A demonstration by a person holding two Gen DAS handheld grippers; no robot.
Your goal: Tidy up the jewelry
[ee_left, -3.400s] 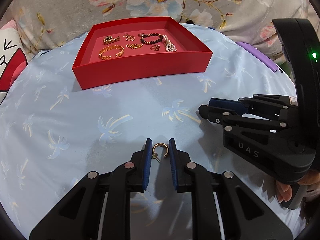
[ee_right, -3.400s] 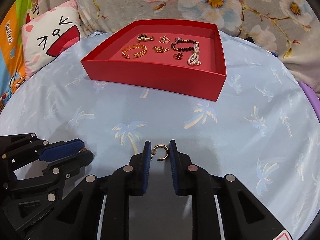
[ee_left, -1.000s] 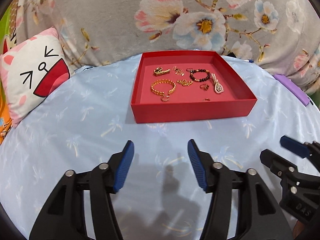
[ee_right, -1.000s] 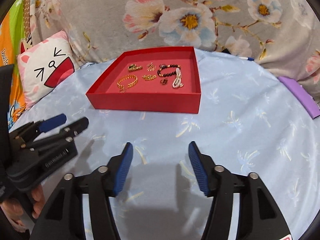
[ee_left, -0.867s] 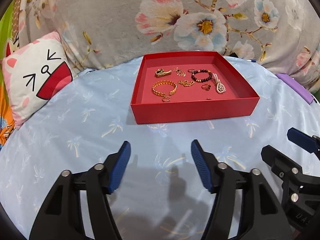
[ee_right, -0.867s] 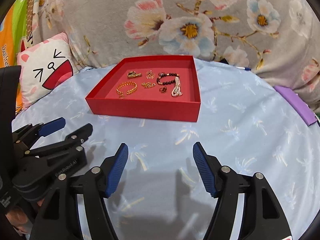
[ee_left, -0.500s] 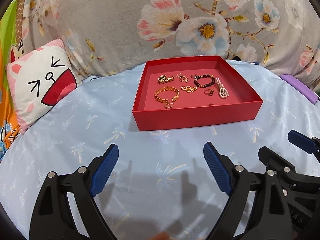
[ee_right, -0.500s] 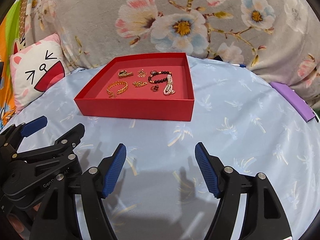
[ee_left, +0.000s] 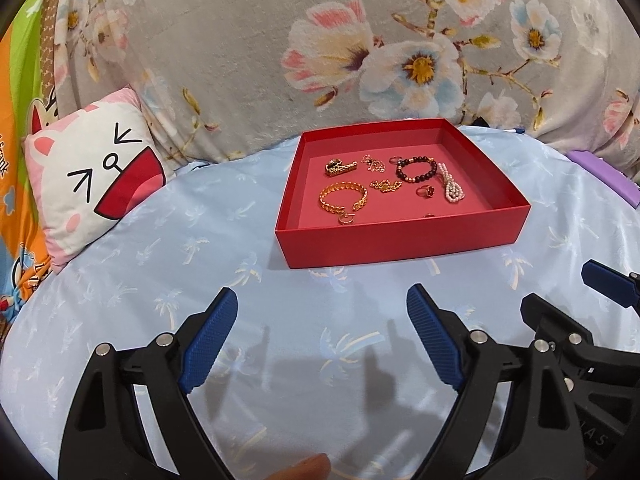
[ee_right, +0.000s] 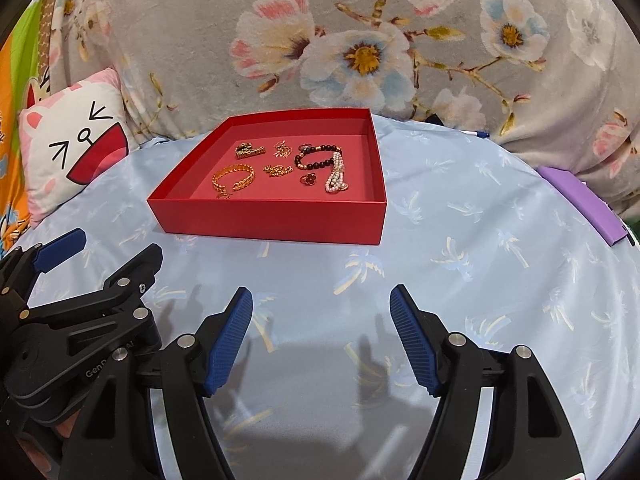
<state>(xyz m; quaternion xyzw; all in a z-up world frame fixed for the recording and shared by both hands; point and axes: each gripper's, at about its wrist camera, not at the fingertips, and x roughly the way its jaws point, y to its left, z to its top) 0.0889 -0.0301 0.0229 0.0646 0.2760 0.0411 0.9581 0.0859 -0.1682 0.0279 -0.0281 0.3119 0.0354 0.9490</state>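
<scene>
Left tool: jaws wide, having just been opening; nothing between them; poised above the blue palm-print sheet
Right tool: jaws wide, likewise just opening; empty; beside the left tool
Red tray: on the sheet, ahead of both tools, apart from them
Jewelry: inside the tray; gold chain bracelet, dark bead bracelet, pearl strand, flower ring
Cat-face cushion: left of the tray

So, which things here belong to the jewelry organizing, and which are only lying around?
For the job:
- red tray
- gold chain bracelet
- dark bead bracelet
- pearl piece
- flower ring
- left gripper and right gripper, both open and empty

Just lying about:
- cat cushion
- purple item
- floral blanket
</scene>
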